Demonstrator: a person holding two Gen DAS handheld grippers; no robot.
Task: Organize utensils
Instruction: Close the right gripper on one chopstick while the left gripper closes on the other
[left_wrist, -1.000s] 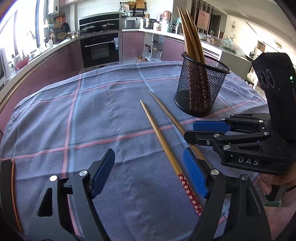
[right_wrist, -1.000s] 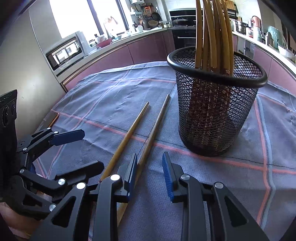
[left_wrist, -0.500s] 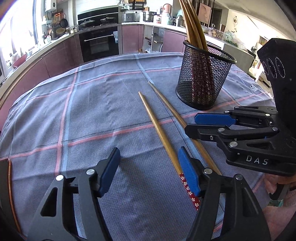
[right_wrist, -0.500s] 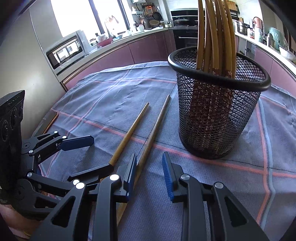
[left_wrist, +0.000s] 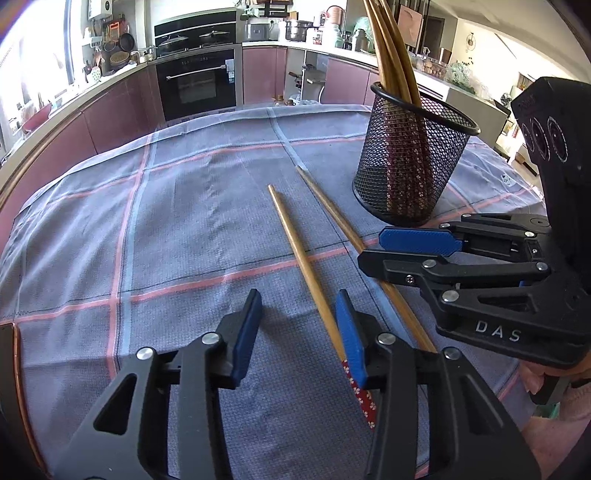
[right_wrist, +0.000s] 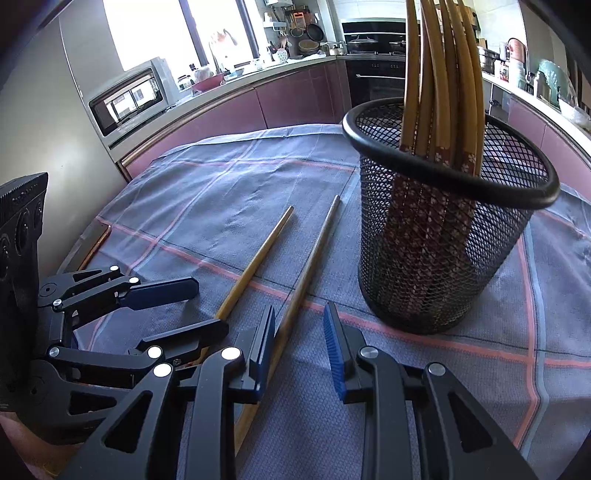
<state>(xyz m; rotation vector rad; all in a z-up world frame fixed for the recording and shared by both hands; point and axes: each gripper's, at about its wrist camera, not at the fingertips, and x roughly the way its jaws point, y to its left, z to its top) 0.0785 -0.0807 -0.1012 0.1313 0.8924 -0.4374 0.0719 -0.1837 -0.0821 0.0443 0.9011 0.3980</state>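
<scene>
Over the cloth, left gripper (left_wrist: 297, 325) jaws, just closing, and right gripper (right_wrist: 299, 343) jaws stand apart, empty.

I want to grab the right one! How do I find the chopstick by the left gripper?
Find the black mesh cup on the checked cloth. Two chopsticks lie beside it. Yours is the one farther from the cup, its red flowered end beside the left gripper.

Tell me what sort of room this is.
A home kitchen, most likely: a built-in oven under a hob with pots, a microwave on the counter, and chopsticks in a mesh holder on a cloth-covered table.
</scene>
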